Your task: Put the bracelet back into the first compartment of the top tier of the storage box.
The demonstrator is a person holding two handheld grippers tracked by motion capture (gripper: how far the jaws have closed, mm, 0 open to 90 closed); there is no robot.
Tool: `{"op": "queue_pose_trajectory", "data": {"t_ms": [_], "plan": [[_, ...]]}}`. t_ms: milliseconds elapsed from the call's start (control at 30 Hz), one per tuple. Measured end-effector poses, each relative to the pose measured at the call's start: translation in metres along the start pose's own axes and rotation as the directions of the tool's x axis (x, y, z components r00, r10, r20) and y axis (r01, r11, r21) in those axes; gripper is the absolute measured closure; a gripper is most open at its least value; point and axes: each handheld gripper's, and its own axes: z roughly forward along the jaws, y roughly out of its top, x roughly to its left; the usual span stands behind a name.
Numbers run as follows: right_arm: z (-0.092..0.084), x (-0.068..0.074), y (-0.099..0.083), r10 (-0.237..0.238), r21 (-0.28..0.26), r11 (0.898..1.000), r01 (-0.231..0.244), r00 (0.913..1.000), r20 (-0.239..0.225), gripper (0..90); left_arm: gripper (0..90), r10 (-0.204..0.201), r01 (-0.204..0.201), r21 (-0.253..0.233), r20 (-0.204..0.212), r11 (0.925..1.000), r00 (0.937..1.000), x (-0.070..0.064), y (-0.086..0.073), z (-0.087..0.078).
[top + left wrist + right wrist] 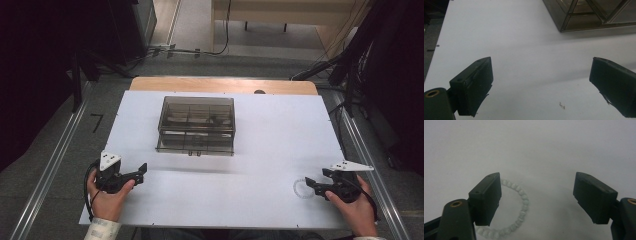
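A bracelet [520,213] of pale, milky-white round beads lies flat in a ring on the white bench [250,150], near its front right corner.

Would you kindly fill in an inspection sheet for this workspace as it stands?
Surface: white board on a wooden table, flat.
Job's things: pale bead bracelet lying flat, apart from the box; smoky clear compartment box mid-board, lid state unclear.
Clutter: small speck near the left gripper, otherwise nothing seen.
Grippers: left gripper open over bare board; right gripper open, one jaw over the bracelet, nothing gripped.
Cables: a cable loops from the left gripper; more lie on the floor beyond the table.
Surroundings: grey floor, metal rails, dark equipment.
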Motion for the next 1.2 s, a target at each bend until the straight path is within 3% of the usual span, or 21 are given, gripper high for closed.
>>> {"op": "queue_pose_trajectory", "data": {"t_ms": [467, 967, 1200], "plan": [[0.0058, 0.0041, 0.0000, -0.030, 0.044, 0.999, 0.031, 0.9995, -0.007, 25.5, 5.3, 0.004, -0.004, 0.007, 0.011, 1.0000, 0.9999, -0.0009, -0.0006, 0.0013], [0.0075, 0.0049, 0.0001, -0.054, 0.053, 0.997, 0.053, 0.9983, 0.020, 32.8, 5.4, 0.005, -0.005, 0.006, 0.013, 1.0000, 0.9999, -0.0011, -0.0007, 0.0011], [0.0076, 0.0059, 0.0006, -0.072, 0.054, 0.996, 0.069, 0.9966, 0.041, 40.3, 5.4, 0.005, -0.005, 0.007, 0.013, 1.0000, 0.9999, -0.0013, -0.0007, 0.0014]]}}
